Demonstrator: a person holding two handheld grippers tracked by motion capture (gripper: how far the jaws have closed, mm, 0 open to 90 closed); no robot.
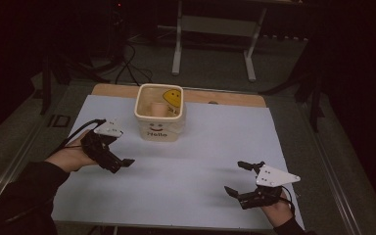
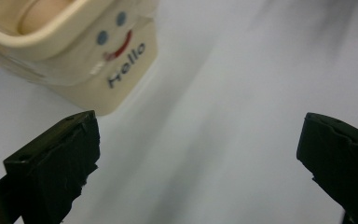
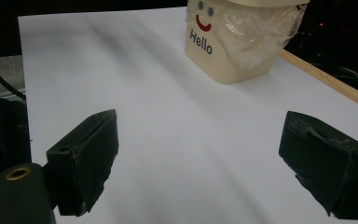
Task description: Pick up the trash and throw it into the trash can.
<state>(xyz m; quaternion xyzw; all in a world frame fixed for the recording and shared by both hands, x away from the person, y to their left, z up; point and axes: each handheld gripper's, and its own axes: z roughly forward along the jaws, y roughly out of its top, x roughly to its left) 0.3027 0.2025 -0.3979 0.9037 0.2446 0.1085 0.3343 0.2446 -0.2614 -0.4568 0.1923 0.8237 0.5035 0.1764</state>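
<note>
- On my high view, a cream square bin (image 1: 159,113) stands upright toward the far middle of the tabletop (image 1: 200,147), which is covered by a pale sheet with a wooden strip showing along the far edge.
- The bin front carries a smiley face and the word "Hello"; a clear plastic liner hangs over its rim, and a yellow smiley shows on the inner far wall.
- Inside it I can make out a tan, rounded object (image 1: 157,108); I cannot tell what it is.
- My left gripper (image 1: 119,164) sits just near-left of the bin, apart from it, held in the person's left hand (image 1: 71,157), with a dark sleeve coming in from the bottom left.
- Its fingers (image 2: 56,163) are spread wide with bare tabletop between them; in the left gripper view the bin (image 2: 81,51) is up at the top left, tilted by the camera's roll, beyond the left finger.
- My right gripper (image 1: 239,177) is well apart from the bin, near the front right corner of the sheet, held in the person's right hand (image 1: 278,209).
- Its fingers (image 3: 86,158) are also released and wide apart, holding nothing; in the right gripper view the bin (image 3: 235,42) stands far ahead at the top.
</note>
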